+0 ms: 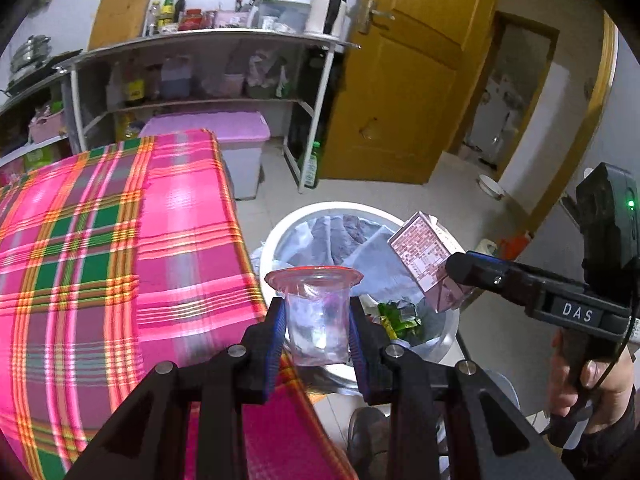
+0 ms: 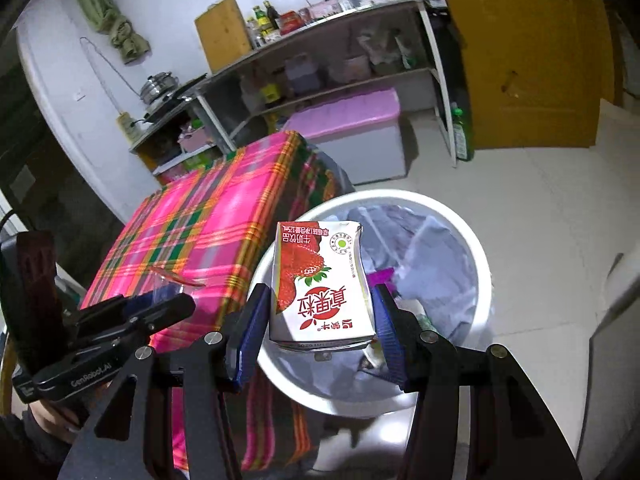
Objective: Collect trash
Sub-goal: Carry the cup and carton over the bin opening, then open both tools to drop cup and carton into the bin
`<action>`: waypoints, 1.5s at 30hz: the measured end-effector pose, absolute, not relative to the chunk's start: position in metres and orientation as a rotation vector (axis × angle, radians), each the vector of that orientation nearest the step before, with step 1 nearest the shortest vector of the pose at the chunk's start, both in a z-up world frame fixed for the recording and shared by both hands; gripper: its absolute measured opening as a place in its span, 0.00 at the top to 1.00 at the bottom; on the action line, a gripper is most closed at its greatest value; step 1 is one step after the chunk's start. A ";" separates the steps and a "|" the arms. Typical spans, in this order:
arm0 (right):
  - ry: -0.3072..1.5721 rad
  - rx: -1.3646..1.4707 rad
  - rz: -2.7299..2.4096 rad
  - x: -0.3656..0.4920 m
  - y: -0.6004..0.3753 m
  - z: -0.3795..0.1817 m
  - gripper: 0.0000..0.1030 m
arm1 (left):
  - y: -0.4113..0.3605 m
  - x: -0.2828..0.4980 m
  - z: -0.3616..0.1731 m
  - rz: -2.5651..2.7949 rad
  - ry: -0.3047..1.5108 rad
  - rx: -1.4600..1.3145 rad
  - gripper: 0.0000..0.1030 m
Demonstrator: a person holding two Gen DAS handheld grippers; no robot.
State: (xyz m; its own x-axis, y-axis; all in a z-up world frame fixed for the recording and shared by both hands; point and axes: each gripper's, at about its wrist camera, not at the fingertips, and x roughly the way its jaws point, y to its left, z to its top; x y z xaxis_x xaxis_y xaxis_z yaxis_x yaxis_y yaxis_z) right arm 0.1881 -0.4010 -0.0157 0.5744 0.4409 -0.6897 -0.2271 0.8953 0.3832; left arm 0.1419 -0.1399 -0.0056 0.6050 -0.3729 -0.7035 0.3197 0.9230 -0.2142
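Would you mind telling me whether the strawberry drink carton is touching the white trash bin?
Apart. The right wrist view shows the strawberry drink carton clamped between the right tool's blue pads, held in the air over the white trash bin, clear of its rim.

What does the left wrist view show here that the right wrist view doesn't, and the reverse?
Only the left wrist view shows the clear plastic cup face-on between the left claw pads, green wrappers in the bin, and the carton's grid-printed side. Only the right wrist view shows the milk carton with its strawberry front, upside down in the right claw, and a hanging green cloth. Both show the white trash bin, plaid tablecloth, shelves and yellow door.
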 end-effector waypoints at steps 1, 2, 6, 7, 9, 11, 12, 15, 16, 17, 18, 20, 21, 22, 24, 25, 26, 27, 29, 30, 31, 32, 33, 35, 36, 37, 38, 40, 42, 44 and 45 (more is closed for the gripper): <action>0.884 0.266 0.391 0.189 -0.403 -0.019 0.49 | -0.142 0.144 -0.008 -0.404 0.836 -0.066 0.70; 0.892 0.269 0.386 0.190 -0.404 -0.022 0.49 | -0.145 0.147 -0.011 -0.408 0.844 -0.063 0.70; 0.920 0.276 0.377 0.196 -0.409 -0.036 0.49 | -0.155 0.158 -0.021 -0.421 0.869 -0.051 0.70; 0.925 0.277 0.376 0.198 -0.409 -0.038 0.49 | -0.158 0.160 -0.024 -0.422 0.877 -0.048 0.70; 0.936 0.280 0.374 0.201 -0.410 -0.042 0.49 | -0.162 0.164 -0.029 -0.431 0.891 -0.046 0.70; 0.946 0.281 0.372 0.204 -0.412 -0.047 0.49 | -0.167 0.169 -0.033 -0.436 0.904 -0.043 0.70; 0.950 0.283 0.372 0.205 -0.412 -0.049 0.49 | -0.168 0.171 -0.036 -0.441 0.910 -0.043 0.70; 0.962 0.286 0.375 0.209 -0.413 -0.053 0.49 | -0.172 0.181 -0.042 -0.444 0.929 -0.044 0.70; 0.966 0.286 0.374 0.210 -0.413 -0.055 0.48 | -0.173 0.183 -0.044 -0.446 0.933 -0.045 0.70; 0.969 0.290 0.375 0.212 -0.414 -0.057 0.48 | -0.175 0.186 -0.046 -0.448 0.940 -0.044 0.70; 0.968 0.293 0.375 0.211 -0.415 -0.057 0.48 | -0.176 0.189 -0.049 -0.448 0.948 -0.042 0.70; 0.968 0.293 0.372 0.213 -0.416 -0.058 0.48 | -0.178 0.193 -0.053 -0.446 0.957 -0.040 0.70; 0.968 0.292 0.369 0.213 -0.415 -0.059 0.48 | -0.179 0.195 -0.055 -0.442 0.965 -0.039 0.68; 0.969 0.290 0.363 0.214 -0.416 -0.059 0.48 | -0.179 0.196 -0.057 -0.439 0.970 -0.040 0.63; 0.969 0.288 0.360 0.214 -0.416 -0.060 0.48 | -0.178 0.199 -0.060 -0.440 0.979 -0.050 0.60; 0.969 0.288 0.358 0.214 -0.416 -0.060 0.48 | -0.178 0.200 -0.061 -0.442 0.980 -0.054 0.59; 0.968 0.288 0.357 0.214 -0.417 -0.060 0.48 | -0.178 0.201 -0.062 -0.443 0.981 -0.055 0.59; 0.966 0.288 0.358 0.214 -0.416 -0.059 0.48 | -0.178 0.201 -0.062 -0.443 0.980 -0.055 0.59; 0.959 0.287 0.360 0.212 -0.416 -0.056 0.48 | -0.177 0.200 -0.061 -0.447 0.977 -0.062 0.59; 0.956 0.286 0.359 0.211 -0.415 -0.055 0.48 | -0.177 0.199 -0.060 -0.449 0.973 -0.065 0.59; 0.952 0.286 0.359 0.210 -0.415 -0.053 0.48 | -0.176 0.198 -0.059 -0.451 0.968 -0.069 0.59; 0.947 0.287 0.359 0.209 -0.415 -0.051 0.48 | -0.175 0.197 -0.057 -0.452 0.963 -0.073 0.59; 0.941 0.288 0.360 0.207 -0.415 -0.048 0.48 | -0.173 0.195 -0.054 -0.454 0.956 -0.079 0.59; 0.930 0.282 0.357 0.203 -0.413 -0.043 0.48 | -0.169 0.191 -0.049 -0.454 0.944 -0.088 0.59; 0.923 0.273 0.355 0.200 -0.411 -0.039 0.48 | -0.167 0.189 -0.046 -0.453 0.935 -0.092 0.59; 0.916 0.265 0.354 0.197 -0.409 -0.036 0.48 | -0.165 0.186 -0.043 -0.453 0.928 -0.095 0.59; 0.907 0.257 0.355 0.193 -0.406 -0.032 0.48 | -0.163 0.183 -0.041 -0.453 0.920 -0.097 0.59; 0.891 0.241 0.357 0.187 -0.402 -0.025 0.48 | -0.159 0.175 -0.034 -0.451 0.904 -0.102 0.59; 0.867 0.217 0.358 0.179 -0.396 -0.016 0.48 | -0.156 0.167 -0.029 -0.450 0.887 -0.102 0.59; 0.842 0.195 0.362 0.170 -0.390 -0.007 0.48 | -0.152 0.156 -0.022 -0.447 0.863 -0.100 0.59; 0.833 0.188 0.364 0.167 -0.387 -0.003 0.48 | -0.150 0.152 -0.019 -0.446 0.854 -0.099 0.59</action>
State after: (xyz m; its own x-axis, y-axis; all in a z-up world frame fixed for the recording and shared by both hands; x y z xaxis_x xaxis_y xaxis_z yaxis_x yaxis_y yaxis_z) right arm 0.1670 -0.3873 -0.0035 0.6161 0.3864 -0.6864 -0.2408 0.9221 0.3029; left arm 0.1524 -0.1499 -0.0188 0.5712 -0.4185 -0.7062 0.3405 0.9036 -0.2600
